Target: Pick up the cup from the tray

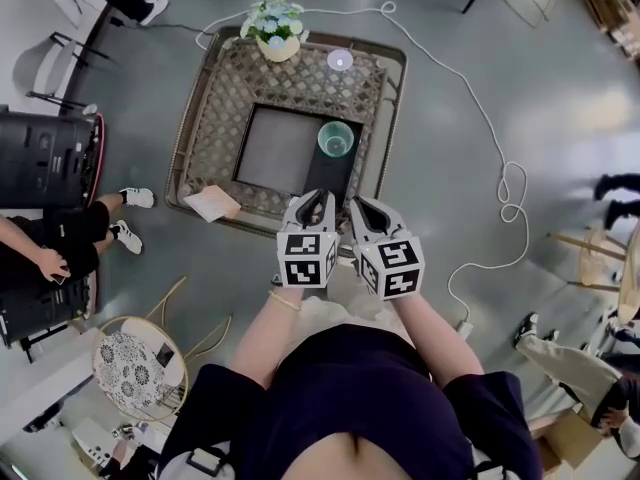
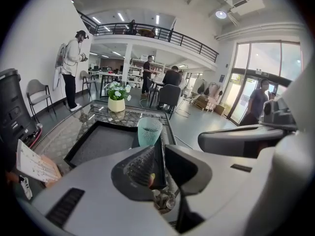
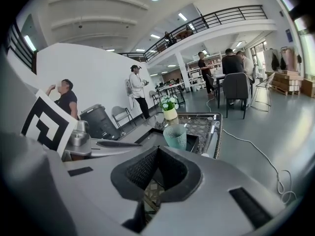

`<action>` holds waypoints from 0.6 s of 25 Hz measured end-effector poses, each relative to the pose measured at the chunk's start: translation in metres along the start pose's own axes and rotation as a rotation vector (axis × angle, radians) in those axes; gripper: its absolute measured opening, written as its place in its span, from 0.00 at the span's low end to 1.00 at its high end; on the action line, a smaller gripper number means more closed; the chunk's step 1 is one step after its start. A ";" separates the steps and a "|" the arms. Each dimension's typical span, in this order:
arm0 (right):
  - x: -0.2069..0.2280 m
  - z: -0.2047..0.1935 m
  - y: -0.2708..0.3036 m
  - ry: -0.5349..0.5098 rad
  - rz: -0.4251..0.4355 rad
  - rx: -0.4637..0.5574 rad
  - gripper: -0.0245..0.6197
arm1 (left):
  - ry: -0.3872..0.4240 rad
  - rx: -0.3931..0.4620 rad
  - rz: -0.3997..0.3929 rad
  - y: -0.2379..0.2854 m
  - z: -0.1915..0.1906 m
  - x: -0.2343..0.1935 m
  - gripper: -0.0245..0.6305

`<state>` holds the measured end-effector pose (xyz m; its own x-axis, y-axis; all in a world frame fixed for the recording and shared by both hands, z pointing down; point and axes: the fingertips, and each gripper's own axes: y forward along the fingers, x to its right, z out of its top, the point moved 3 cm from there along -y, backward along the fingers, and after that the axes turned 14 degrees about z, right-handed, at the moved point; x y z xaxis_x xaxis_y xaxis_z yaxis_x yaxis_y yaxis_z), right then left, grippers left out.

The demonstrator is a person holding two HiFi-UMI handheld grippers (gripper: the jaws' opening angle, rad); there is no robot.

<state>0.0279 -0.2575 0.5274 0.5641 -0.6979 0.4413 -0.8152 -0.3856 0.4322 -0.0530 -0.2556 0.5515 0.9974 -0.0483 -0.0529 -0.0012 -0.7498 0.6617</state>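
A: Where do we find the cup point(image 1: 336, 139)?

B: We see it upright in the black tray point(image 1: 280, 154), in the far right part, close to the tray's right rim. The tray sits sunk in the middle of the wicker table point(image 1: 212, 118). The cup is pale green, with nothing touching it.

A: How do the grippers stand?

B: Both hang side by side over the table's near edge, just beside each other and pointing toward the cup, which stands well apart from them. In the left gripper view we read the left gripper point(image 2: 159, 146) as narrow: its jaws are nearly together, only a slit shows, and nothing is between them. In the right gripper view the right gripper point(image 3: 158, 149) has its tips closed on each other, empty.

A: What else do we mark on the table?

B: A flowerpot point(image 1: 277, 46) stands at the far edge. A card point(image 1: 212, 203) lies at the near left corner. A white cable point(image 1: 505, 193) runs over the floor on the right.
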 end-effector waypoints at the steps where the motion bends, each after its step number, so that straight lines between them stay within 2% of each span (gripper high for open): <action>1: 0.003 0.000 0.001 0.004 -0.003 0.001 0.05 | 0.001 -0.002 -0.002 0.007 -0.001 0.000 0.15; 5: 0.013 -0.004 0.003 0.029 -0.017 0.001 0.05 | 0.007 -0.013 -0.010 0.036 -0.004 0.002 0.36; 10: 0.026 -0.011 0.008 0.063 -0.034 -0.009 0.05 | 0.023 -0.039 0.006 0.081 -0.005 -0.001 0.54; 15: 0.037 -0.017 0.012 0.088 -0.043 -0.014 0.05 | 0.060 -0.063 0.045 0.121 -0.007 -0.005 0.61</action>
<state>0.0410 -0.2778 0.5621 0.6082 -0.6252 0.4890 -0.7885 -0.4050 0.4628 -0.0572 -0.3410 0.6371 0.9990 -0.0394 0.0215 -0.0431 -0.7044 0.7085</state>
